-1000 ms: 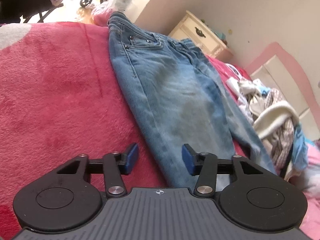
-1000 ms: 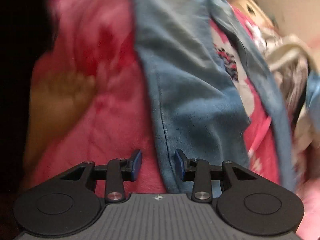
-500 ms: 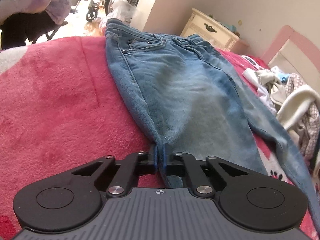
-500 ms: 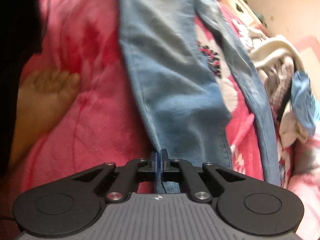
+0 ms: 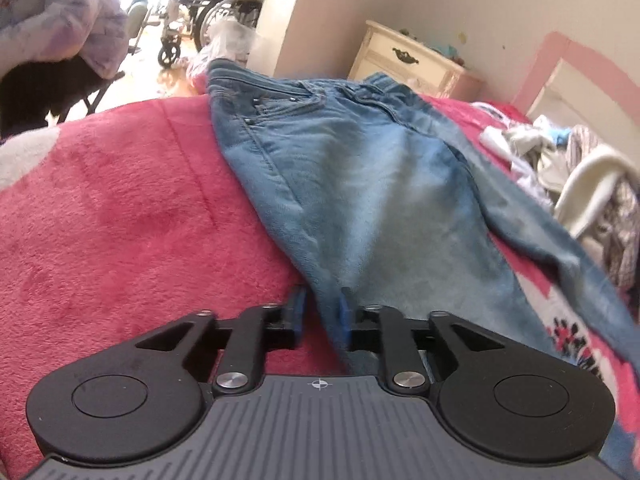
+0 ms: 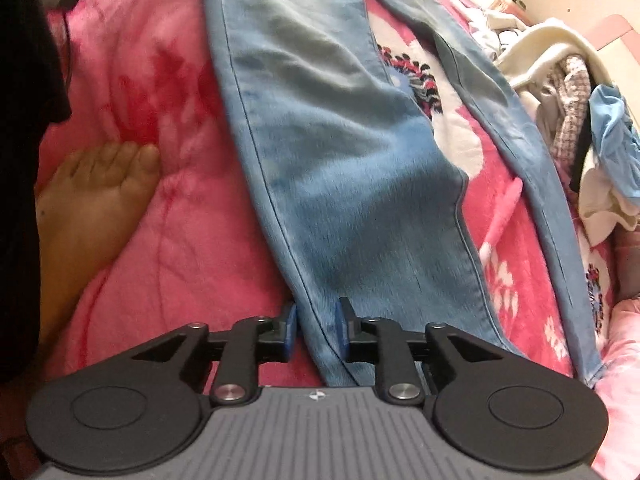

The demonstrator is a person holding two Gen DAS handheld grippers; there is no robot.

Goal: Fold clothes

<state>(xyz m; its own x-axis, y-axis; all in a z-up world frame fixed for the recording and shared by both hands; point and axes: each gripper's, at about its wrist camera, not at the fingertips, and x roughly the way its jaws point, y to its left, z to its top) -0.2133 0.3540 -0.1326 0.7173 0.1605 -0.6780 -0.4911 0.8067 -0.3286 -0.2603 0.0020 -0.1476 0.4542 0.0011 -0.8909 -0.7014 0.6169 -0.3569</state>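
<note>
The jeans are laid long on the red bed, running from 6 toward 12 o'clock. One edge is seen between the blue pads of each claw, left claw and right claw. Both were just opened a little, so no firm pinch is seen.

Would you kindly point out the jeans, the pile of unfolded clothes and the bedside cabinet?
jeans (image 5: 384, 184): left wrist view, faded thigh area.
pile of unfolded clothes (image 6: 560, 92): right wrist view, patterned garment in the heap.
bedside cabinet (image 5: 404, 62): left wrist view, drawer front.
</note>
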